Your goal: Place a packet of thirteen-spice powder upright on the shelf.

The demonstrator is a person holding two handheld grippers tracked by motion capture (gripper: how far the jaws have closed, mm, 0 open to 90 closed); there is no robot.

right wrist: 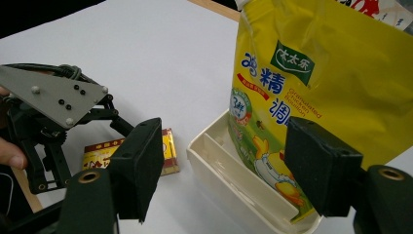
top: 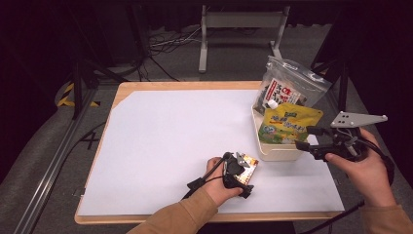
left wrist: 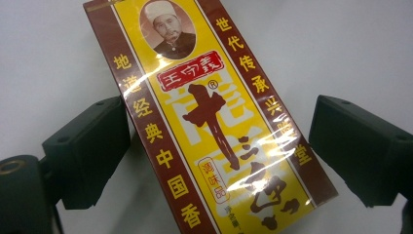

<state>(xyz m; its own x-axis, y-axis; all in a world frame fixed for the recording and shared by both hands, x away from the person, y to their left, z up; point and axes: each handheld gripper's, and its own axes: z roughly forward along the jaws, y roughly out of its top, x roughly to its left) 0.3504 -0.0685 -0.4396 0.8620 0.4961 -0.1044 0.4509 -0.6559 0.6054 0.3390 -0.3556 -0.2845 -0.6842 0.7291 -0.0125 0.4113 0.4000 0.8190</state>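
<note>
You see the white sheet (top: 170, 146) brightly lit, dark surroundings, glare on the box wrapping (left wrist: 214, 122), near jaws blurred.

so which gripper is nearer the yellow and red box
Left. The left gripper sits right over the box, open jaws on either side of it. The right gripper is off by the tray, open in front of the yellow pouch.

You are working at a pale wooden surface (top: 127, 88) covered by a large white sheet (top: 180, 146). Beyond it lies a grey carpeted floor (top: 234, 68), where black cables (top: 165, 44) trail near the grey metal legs of a frame (top: 203, 44). A grey metal rail (top: 53, 165) runs along your left, with yellow-and-black hazard tape (top: 65, 97) beside it. The room behind is dark.
</note>
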